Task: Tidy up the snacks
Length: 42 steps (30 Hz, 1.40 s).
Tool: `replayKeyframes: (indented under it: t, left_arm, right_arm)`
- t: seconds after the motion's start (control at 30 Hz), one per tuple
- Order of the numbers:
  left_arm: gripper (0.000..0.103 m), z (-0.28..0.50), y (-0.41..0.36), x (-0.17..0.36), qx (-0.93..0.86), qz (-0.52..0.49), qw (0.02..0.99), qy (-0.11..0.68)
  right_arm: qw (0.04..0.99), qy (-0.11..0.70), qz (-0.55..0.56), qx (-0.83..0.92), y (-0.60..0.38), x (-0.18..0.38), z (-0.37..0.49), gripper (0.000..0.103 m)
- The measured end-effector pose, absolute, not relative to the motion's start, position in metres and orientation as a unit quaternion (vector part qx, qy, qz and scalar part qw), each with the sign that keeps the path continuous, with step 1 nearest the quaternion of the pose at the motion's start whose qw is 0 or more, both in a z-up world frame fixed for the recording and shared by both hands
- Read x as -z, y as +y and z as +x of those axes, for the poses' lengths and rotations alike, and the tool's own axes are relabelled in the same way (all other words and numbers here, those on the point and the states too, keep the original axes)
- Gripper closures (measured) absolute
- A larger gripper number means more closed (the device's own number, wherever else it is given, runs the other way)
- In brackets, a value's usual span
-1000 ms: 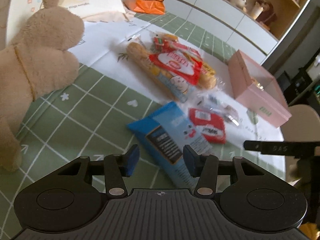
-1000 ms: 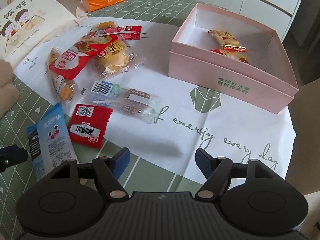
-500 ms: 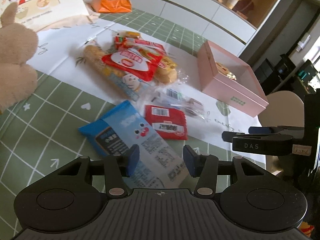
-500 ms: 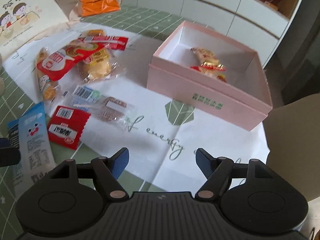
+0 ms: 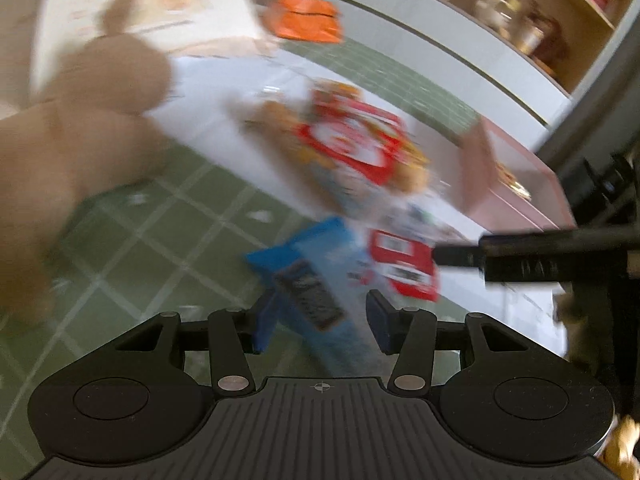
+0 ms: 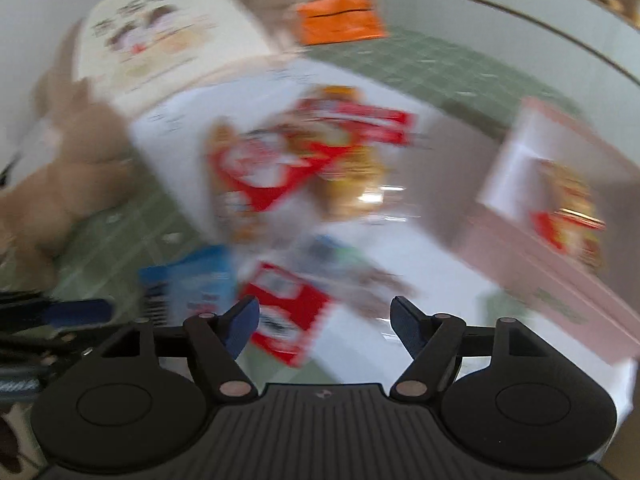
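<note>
**Both grippers held empty above the loose snacks**

Left wrist view: the left gripper [image 5: 320, 316] is held with its jaws spread and nothing pinched between them. Below and between them the blue snack packet [image 5: 316, 276] is seen lying flat on the green checked tablecloth [image 5: 132, 248], probably framed as the nearest item to be taken. Just beside it lies a small red packet [image 5: 404, 264], and the right gripper [image 5: 460, 258] is seen reaching in over that packet from the side. A plush toy [image 5: 76, 132] is seen at the left.

Right wrist view: the right gripper's jaws are likewise spread and empty, poised over the red packet. The pile of red-and-yellow snack bags [image 6: 304, 160] is left on the white sheet [image 6: 404, 264]. The open pink box [image 6: 560, 248], apparently the destination, is found at the right, with wrapped snacks [image 6: 572, 208] already laid inside.
</note>
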State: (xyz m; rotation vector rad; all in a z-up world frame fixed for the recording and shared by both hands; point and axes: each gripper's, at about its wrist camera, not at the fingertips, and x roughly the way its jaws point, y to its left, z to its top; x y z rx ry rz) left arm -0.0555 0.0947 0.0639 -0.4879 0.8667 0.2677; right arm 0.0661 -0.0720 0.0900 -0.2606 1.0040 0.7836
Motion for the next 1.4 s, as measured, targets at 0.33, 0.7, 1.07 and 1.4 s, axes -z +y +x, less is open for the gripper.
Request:
replayKeyframes:
  t: [0.33,0.7,1.07,1.4]
  left_arm:
    - [0.05,-0.092,0.14,-0.061,-0.209,-0.257,0.849,0.411]
    - [0.05,-0.034,0.124,-0.07,-0.126,-0.233,0.878,0.399]
    - [0.05,0.13,0.115,-0.076,-0.079,-0.107,0.904,0.406]
    - [0.046,0.121,0.065,-0.059,-0.017,-0.029,0.886,0.463]
  right_arm:
    - [0.755,0.47,-0.169,-0.425,0.008,-0.05,0.002,0.019]
    - [0.803,0.465,-0.137,-0.347,-0.083,-0.075,-0.005,0.026]
    - [0.833,0.516,0.002,-0.201,-0.208,-0.053,0.032,0.022]
    - [0.833,0.511,0.039,-0.207,-0.225,-0.044,0.034,0.016]
